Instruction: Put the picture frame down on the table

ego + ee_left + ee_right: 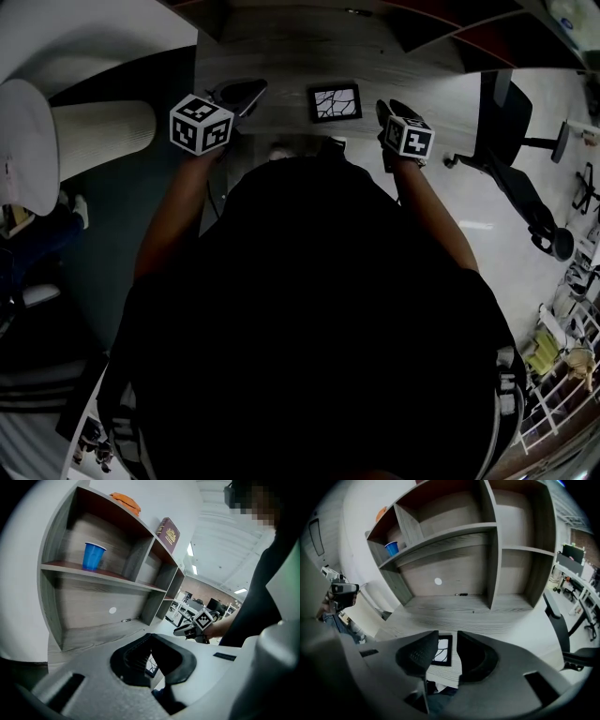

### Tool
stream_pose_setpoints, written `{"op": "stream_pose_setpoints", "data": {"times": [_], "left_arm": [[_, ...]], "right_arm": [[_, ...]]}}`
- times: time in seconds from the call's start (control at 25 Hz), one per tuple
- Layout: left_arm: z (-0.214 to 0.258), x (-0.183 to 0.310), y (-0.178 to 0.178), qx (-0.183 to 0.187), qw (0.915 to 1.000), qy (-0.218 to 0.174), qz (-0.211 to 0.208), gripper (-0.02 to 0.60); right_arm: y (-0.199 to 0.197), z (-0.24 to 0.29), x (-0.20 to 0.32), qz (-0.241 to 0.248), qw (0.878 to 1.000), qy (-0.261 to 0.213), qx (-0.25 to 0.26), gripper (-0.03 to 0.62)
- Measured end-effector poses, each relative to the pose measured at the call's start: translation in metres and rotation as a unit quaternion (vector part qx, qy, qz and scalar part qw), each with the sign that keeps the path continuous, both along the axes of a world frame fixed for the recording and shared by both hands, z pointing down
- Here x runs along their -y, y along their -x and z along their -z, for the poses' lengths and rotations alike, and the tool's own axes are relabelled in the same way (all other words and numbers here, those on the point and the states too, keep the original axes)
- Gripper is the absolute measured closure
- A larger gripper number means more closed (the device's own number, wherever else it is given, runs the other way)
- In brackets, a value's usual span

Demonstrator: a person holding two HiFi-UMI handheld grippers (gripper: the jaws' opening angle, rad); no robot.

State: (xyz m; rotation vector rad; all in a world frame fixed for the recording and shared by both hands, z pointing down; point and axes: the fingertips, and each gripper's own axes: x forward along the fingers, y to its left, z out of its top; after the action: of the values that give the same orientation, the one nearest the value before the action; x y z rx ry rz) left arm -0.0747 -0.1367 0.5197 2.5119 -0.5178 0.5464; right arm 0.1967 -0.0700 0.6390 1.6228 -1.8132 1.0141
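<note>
Picture frame (pixel 335 102): it is lying flat on the grey wooden table (pixel 454 611), face up, near the front edge. Nothing is touching it.

Right claw (pixel 447 639): its jaws are standing partly apart with nothing gripped. The frame is showing through the gap, below and just ahead of the tips, well clear of both pads.

Left claw (pixel 151 641): its jaws are sitting drawn together at the tips, holding nothing. The frame is lying below it and off toward the right claw's side.

Shelf unit (pixel 492 550): it is standing beyond both claws at the back of the table, with a blue cup (pixel 93 556) up on a shelf, far from the work.

Step in hand: judging by the flat, untouched frame, the placing is looking finished and only getting clear is remaining.

Doing it well: the right claw should be coming away upward and back toward the person, not sideways across the frame, so no pad is catching a rim and sliding it. The jaws are best kept as they are standing, off the frame.

Risk: the frame is lying close to the table's near edge, so a nudge from either claw toward the person could be pushing it off.
</note>
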Motion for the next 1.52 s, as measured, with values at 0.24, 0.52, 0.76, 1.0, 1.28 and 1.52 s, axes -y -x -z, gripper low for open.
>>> {"op": "stream_pose_setpoints", "data": {"times": [0.24,0.52,0.76,1.0,1.28,1.52], "left_arm": [[0.000,-0.010,-0.004,-0.006,0.9998,0.000,-0.017,0.565],[0.000,-0.013,-0.009,-0.008,0.9991,-0.004,-0.042,0.565],[0.004,-0.014,-0.019,-0.014,0.9982,-0.011,-0.058,0.565],[0.003,-0.017,-0.029,-0.015,0.9968,-0.013,-0.078,0.565],[0.004,-0.022,-0.045,-0.018,0.9945,-0.017,-0.102,0.565],[-0.001,-0.023,-0.053,-0.017,0.9933,-0.015,-0.114,0.565]], "right_arm": [[-0.008,0.023,-0.015,-0.027,0.999,-0.022,-0.003,0.529],[-0.020,0.064,-0.033,-0.064,0.996,-0.055,0.008,0.574],[-0.030,0.096,-0.043,-0.084,0.993,-0.084,0.005,0.582],[-0.039,0.116,-0.055,-0.108,0.989,-0.101,0.018,0.582],[-0.050,0.126,-0.078,-0.137,0.984,-0.114,0.019,0.582],[-0.055,0.138,-0.085,-0.149,0.980,-0.130,0.017,0.583]]}}
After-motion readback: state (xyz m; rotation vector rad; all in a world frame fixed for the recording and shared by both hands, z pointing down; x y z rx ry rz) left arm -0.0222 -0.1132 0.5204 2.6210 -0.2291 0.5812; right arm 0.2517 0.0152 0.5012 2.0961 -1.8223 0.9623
